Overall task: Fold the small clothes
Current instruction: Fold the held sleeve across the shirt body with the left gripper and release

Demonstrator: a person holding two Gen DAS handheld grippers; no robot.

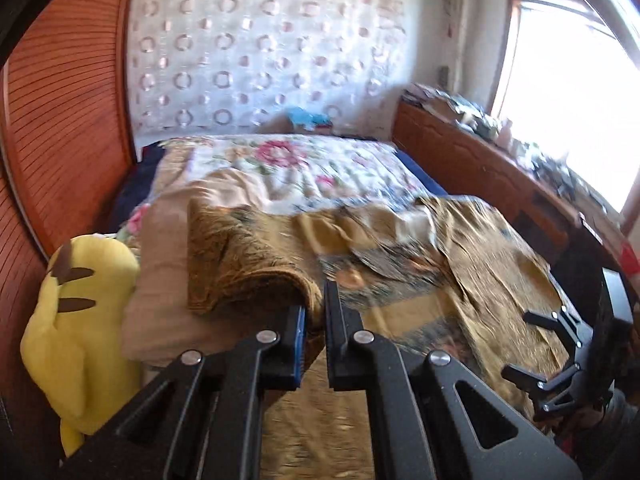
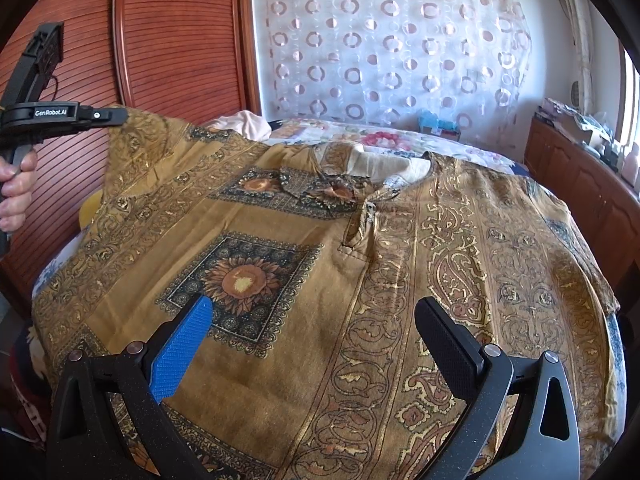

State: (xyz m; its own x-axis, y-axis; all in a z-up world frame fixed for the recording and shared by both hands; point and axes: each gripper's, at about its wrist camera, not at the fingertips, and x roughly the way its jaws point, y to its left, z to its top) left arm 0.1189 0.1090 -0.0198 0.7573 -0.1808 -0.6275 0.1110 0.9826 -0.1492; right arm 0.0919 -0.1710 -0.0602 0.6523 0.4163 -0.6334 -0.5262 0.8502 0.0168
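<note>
A brown-gold patterned shirt with sunflower squares lies spread on the bed, collar toward the far end. My left gripper is shut on the shirt's left sleeve edge and holds it lifted off the bed; it shows in the right wrist view at the upper left with cloth hanging from it. My right gripper is open and empty, hovering over the shirt's lower middle. It also shows in the left wrist view at the right edge.
A yellow plush toy sits at the bed's left side by the wooden wardrobe. A floral quilt covers the far bed. A pink cloth lies far left. A cluttered wooden cabinet runs along the right under the window.
</note>
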